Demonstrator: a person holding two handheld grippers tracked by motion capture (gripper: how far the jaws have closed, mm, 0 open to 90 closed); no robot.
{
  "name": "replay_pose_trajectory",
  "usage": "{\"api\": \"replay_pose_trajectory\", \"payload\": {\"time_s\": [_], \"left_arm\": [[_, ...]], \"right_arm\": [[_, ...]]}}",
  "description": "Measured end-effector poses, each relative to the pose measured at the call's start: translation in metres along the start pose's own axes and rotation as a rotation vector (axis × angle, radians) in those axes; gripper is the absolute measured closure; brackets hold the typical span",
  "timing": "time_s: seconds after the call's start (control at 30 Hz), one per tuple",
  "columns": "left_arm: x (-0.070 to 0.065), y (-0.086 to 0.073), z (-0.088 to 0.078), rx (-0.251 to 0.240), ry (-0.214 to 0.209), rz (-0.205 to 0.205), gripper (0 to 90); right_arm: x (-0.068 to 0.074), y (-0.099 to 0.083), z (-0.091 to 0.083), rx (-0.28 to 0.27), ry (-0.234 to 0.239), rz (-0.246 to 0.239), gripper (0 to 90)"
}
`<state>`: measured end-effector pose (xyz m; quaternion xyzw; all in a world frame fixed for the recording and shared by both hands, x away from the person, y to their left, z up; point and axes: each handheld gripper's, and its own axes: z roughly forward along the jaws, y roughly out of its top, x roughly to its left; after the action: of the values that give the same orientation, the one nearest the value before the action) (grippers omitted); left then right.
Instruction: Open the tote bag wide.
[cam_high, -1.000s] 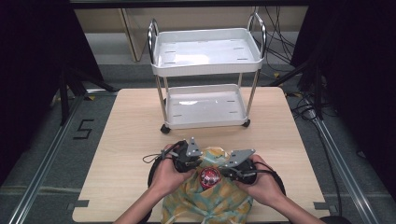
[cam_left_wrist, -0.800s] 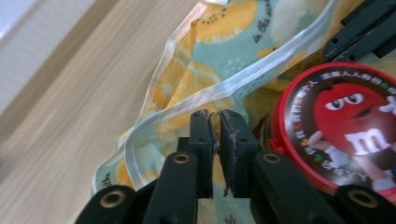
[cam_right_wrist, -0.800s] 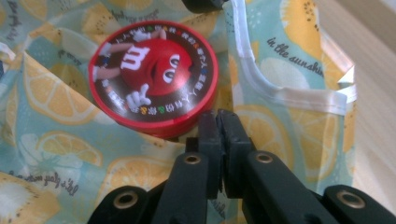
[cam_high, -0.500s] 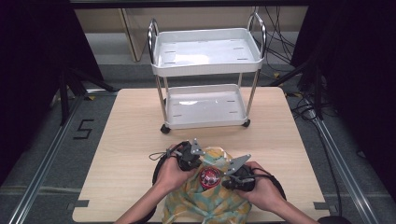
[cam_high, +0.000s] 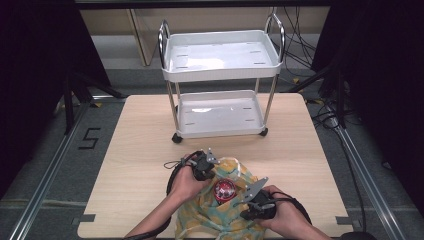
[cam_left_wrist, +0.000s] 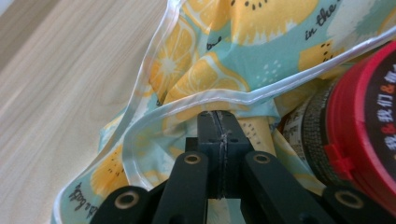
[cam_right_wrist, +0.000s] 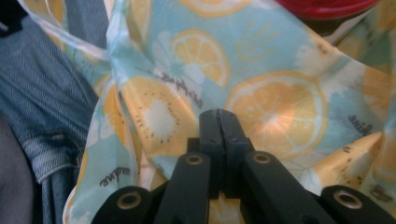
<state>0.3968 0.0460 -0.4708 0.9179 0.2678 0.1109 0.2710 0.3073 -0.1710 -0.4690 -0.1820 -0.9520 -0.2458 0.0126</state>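
Both jaws are clamped on the bag's (cam_high: 220, 220) cloth at the near edge of the desk (cam_high: 130, 150): the left hand-held gripper (cam_left_wrist: 218, 116) just closing on the white-piped rim, the right hand-held gripper (cam_right_wrist: 218, 114) pinching the printed side. To do this well, I would draw the mouth apart evenly, keeping the jar (cam_high: 225, 190) upright. The bag is soft, teal with orange citrus slices; the jar's lid is red.
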Motion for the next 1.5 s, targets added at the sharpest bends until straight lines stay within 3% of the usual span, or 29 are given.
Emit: {"api": "replay_pose_trajectory", "payload": {"time_s": [0.07,0.13,0.3,0.37,0.47,0.5,0.53,0.57,0.63,0.73,0.77,0.9,0.93,0.97,1.0,1.07,1.13,1.23,1.27,1.3,1.33,1.43,1.47,1.5], "left_arm": [[0.0,0.002,0.0,-0.002,0.006,0.003,88.8],[0.001,0.003,0.0,0.0,0.006,0.005,88.8],[0.001,0.002,0.006,0.009,-0.006,-0.02,88.9],[0.003,0.003,0.007,0.02,0.006,0.001,88.9],[0.002,0.004,0.009,0.021,-0.006,-0.015,88.9],[0.002,0.005,0.008,0.024,0.002,-0.001,88.8],[0.001,0.005,0.008,0.026,0.003,0.0,88.5],[0.001,0.005,0.007,0.024,0.004,0.002,87.7],[0.0,0.004,0.001,0.018,0.022,0.006,83.6],[-0.005,0.001,-0.016,-0.028,0.031,-0.001,76.4],[-0.006,0.001,-0.023,-0.036,0.026,-0.004,74.1],[-0.016,-0.006,-0.057,-0.104,0.007,-0.017,67.6],[-0.019,-0.007,-0.063,-0.118,-0.001,-0.015,67.1],[-0.024,-0.009,-0.071,-0.133,-0.013,-0.005,66.4],[-0.028,-0.01,-0.077,-0.123,-0.04,0.007,63.8],[-0.039,-0.014,-0.084,-0.135,-0.112,0.023,61.0],[-0.046,-0.018,-0.085,-0.104,-0.156,0.071,57.5],[-0.062,-0.027,-0.077,-0.05,-0.192,0.099,52.7],[-0.065,-0.029,-0.074,-0.05,-0.197,0.089,52.3],[-0.07,-0.032,-0.07,-0.073,-0.205,0.047,52.2],[-0.068,-0.033,-0.07,-0.043,-0.207,0.091,52.9],[-0.074,-0.036,-0.064,-0.032,-0.217,0.093,60.5],[-0.076,-0.037,-0.061,-0.043,-0.213,0.067,62.7],[-0.074,-0.037,-0.06,-0.02,-0.203,0.091,65.2]], "right_arm": [[0.001,0.001,-0.005,-0.002,0.008,0.051,90.0],[-0.006,0.004,-0.01,-0.068,-0.056,0.014,90.0],[-0.016,0.012,-0.024,-0.188,-0.142,0.083,90.0],[-0.021,0.015,-0.027,-0.214,-0.163,0.078,89.7],[-0.03,0.02,-0.025,-0.264,-0.201,0.094,88.9],[-0.031,0.021,-0.026,-0.238,-0.191,0.104,88.7],[-0.034,0.023,-0.023,-0.265,-0.194,0.112,88.5],[-0.037,0.024,-0.024,-0.245,-0.189,0.104,88.5],[-0.04,0.027,-0.02,-0.294,-0.191,0.139,88.6],[-0.042,0.029,-0.019,-0.274,-0.189,0.15,88.4],[-0.042,0.029,-0.019,-0.244,-0.181,0.151,88.4],[-0.046,0.029,-0.016,-0.235,-0.183,0.152,88.3],[-0.045,0.029,-0.014,-0.257,-0.184,0.168,88.2],[-0.048,0.028,-0.014,-0.241,-0.192,0.144,88.2],[-0.047,0.029,-0.015,-0.23,-0.183,0.17,88.0],[-0.047,0.029,-0.015,-0.229,-0.184,0.172,87.6],[-0.047,0.03,-0.013,-0.26,-0.187,0.172,87.3],[-0.047,0.029,-0.015,-0.26,-0.197,0.155,86.5],[-0.047,0.029,-0.019,-0.231,-0.188,0.154,86.1],[-0.047,0.029,-0.019,-0.231,-0.189,0.153,85.8],[-0.047,0.029,-0.019,-0.228,-0.191,0.155,85.6],[-0.046,0.028,-0.019,-0.217,-0.195,0.178,85.3],[-0.047,0.028,-0.018,-0.223,-0.201,0.17,85.1],[-0.047,0.028,-0.018,-0.222,-0.201,0.171,85.0]]}}
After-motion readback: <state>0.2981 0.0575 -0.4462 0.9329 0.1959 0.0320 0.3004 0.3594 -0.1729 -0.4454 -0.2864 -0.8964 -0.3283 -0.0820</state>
